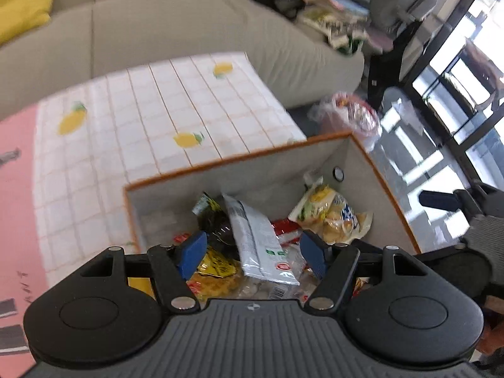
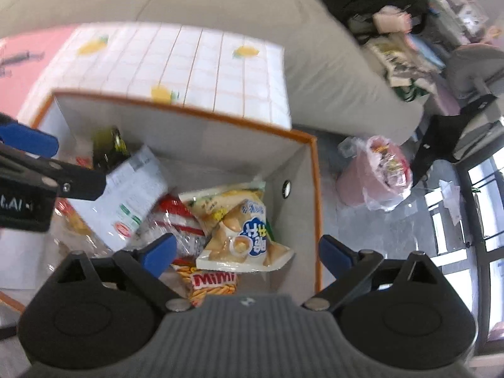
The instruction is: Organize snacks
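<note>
Left gripper: your left gripper [image 1: 253,253] hung over the storage box with its blue pads spread apart and nothing pinched between them; the snack packets lay below the gap.
Right gripper: your right gripper [image 2: 247,253] also stood wide, released, one pad over the box's inside and the other past its rim on the right, gripping nothing.
Storage box: the grey fabric storage box [image 2: 201,132] with orange trim sat on the lemon-print tablecloth [image 1: 151,116], beside the beige sofa [image 1: 195,25].
White packet: a white packet [image 1: 256,239] leaned tilted in the box's middle, resting on other snacks, next to a dark packet with yellow print [image 1: 214,217].
Yellow bag: a pale yellow bag with blue lettering [image 2: 239,226] lay near the box's right wall, on top of a red-and-white packet [image 2: 179,217].
MiMi pack: an orange MiMi pack [image 2: 214,283] lay just under the yellow bag, at the near edge.
Floor: a pink bin lined with clear plastic [image 2: 375,173] stood on the floor to the right of the box, apart from it.
Sharpness: both views were blurred, so small print stayed unreadable.
</note>
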`<state>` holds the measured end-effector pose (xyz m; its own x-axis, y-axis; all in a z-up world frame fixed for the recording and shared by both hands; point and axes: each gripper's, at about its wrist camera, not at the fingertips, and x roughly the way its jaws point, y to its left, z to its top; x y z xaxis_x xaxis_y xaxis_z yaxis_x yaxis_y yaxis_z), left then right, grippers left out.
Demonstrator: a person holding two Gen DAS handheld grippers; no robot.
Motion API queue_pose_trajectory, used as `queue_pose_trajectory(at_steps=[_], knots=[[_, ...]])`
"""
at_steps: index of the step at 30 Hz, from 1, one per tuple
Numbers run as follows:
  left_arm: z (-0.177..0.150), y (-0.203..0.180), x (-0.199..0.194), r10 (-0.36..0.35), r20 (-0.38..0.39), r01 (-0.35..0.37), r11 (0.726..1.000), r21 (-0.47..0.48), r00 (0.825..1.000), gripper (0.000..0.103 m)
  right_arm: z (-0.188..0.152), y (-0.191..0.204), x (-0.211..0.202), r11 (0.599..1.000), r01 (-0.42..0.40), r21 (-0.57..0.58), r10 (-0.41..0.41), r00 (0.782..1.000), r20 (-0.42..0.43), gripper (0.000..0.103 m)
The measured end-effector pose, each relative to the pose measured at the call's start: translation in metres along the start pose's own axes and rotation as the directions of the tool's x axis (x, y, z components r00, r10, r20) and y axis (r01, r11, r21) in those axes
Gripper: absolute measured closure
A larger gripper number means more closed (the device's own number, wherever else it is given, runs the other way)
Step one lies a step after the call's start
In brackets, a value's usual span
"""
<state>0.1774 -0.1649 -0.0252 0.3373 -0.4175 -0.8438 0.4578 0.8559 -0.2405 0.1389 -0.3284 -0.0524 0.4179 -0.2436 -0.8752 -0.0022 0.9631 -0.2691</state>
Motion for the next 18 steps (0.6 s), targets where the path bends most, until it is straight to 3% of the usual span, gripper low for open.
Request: queue_pose_trajectory(at_steps=[3, 6, 13, 18], knots=[[-0.009, 0.000, -0.030, 0.038, 0.088, -0.040, 0.999, 0.026, 0.995, 0.023, -0.009, -0.004, -0.033, 0.995, -0.019, 0.097, 0.011, 0.996, 0.085, 0.008], [-0.021, 0.000, -0.064, 0.089, 0.189, -0.099, 0.994, 0.047, 0.978, 0.023, -0.023, -0.006, -0.067, 0.980, -0.065, 0.190, 0.029, 0.982, 0.188, 0.007], [-0.061, -0.002, -0.141, 0.174, 0.396, -0.215, 0.975, 0.062, 0.902, 0.022, -0.059, 0.016, -0.138, 0.956, -0.163, 0.246, 0.054, 0.917, 0.395, 0.004], [-0.093, -0.005, -0.183, 0.221, 0.470, -0.283, 0.957, 0.066, 0.855, 0.018, -0.085, 0.037, -0.180, 0.952, -0.183, 0.245, 0.038, 0.865, 0.501, 0.003]])
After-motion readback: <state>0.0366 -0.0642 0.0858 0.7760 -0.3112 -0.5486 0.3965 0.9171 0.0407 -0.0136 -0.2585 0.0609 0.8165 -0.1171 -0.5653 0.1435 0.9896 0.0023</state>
